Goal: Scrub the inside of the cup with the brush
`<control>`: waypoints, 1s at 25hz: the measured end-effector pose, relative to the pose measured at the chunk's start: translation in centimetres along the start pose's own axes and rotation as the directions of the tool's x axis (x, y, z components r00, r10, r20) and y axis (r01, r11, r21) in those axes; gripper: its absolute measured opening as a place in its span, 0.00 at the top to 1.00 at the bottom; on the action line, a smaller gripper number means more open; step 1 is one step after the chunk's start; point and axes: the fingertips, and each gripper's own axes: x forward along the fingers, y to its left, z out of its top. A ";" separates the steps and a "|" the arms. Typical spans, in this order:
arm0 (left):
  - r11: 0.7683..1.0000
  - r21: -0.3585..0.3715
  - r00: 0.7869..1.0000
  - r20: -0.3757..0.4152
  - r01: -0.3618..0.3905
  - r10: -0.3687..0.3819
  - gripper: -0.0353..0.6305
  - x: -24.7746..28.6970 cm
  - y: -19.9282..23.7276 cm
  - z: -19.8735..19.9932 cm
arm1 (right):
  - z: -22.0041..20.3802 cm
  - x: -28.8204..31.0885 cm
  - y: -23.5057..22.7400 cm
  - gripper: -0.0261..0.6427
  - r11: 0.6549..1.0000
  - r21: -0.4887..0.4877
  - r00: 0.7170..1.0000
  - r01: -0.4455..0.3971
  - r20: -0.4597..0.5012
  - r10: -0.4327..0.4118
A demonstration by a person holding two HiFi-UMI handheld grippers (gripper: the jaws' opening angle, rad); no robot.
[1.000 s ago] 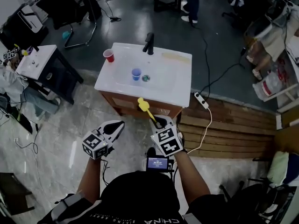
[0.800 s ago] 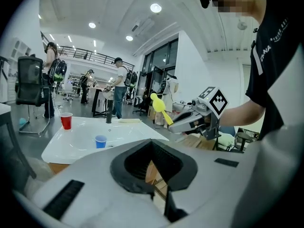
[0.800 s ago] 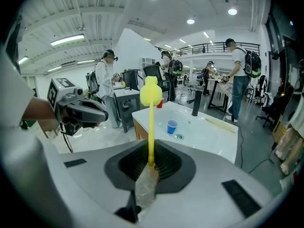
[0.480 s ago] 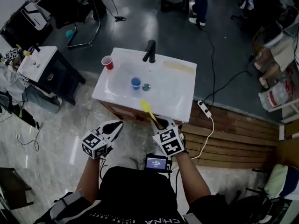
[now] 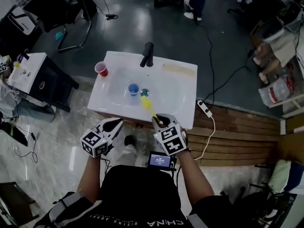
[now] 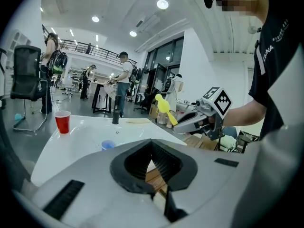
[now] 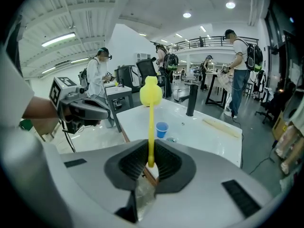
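Yellow brush: handle clamped in right gripper, head now past the white sink's near rim, earlier short of it; blue cup upright in sink, unheld; left gripper closed, empty, before sink's front; scrubbing not yet begun.

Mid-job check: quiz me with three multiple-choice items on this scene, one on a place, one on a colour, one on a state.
1. Where is the blue cup? A on the floor; B in the sink basin; C on a chair.
2. What colour is the brush? A yellow; B green; C black.
3. How is the right gripper? A open, empty; B shut on the brush's handle; C shut on the blue cup.
Answers: B, it stands on the white basin floor; A, head and handle are both yellow; B, its jaws pinch the handle.
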 end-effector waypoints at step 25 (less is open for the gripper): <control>0.966 0.046 0.965 -0.080 0.253 -0.249 0.94 3.9 12.5 2.0 | 6.3 8.7 -1.3 0.90 0.976 0.128 0.984 0.177 -0.040 -0.174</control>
